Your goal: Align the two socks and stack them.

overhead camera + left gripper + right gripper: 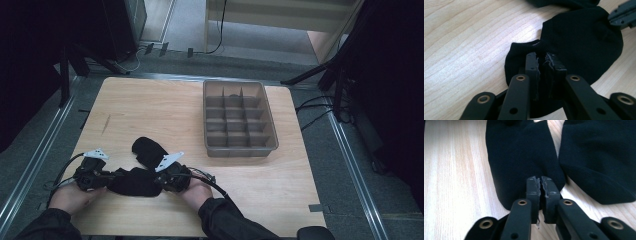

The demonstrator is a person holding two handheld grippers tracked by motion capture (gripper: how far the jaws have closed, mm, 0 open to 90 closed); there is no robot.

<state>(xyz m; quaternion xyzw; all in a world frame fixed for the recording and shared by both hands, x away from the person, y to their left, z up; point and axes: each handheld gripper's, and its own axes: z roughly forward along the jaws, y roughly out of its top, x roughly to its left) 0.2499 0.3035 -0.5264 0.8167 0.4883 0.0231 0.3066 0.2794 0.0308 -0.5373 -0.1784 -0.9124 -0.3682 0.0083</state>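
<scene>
Two black socks lie on the wooden table (150, 100). The nearer sock (132, 182) stretches flat between my two grippers. My left gripper (114, 175) is at its left end; in the left gripper view its jaws (543, 56) stand a little apart over the ribbed cuff of that sock (579, 42), and the pads do not press on it. My right gripper (156, 179) is at the other end. In the right gripper view its pads (541, 180) are together on the rounded end of the sock (521, 152); I cannot tell if fabric is pinched. The second sock (150, 150) (599, 157) lies just beyond.
A grey divided tray (240, 150) stands at the back right of the table, with something small and dark (233, 93) in a far compartment. Bare wood lies left of the tray. Metal rails, cables and stand legs surround the table on the floor.
</scene>
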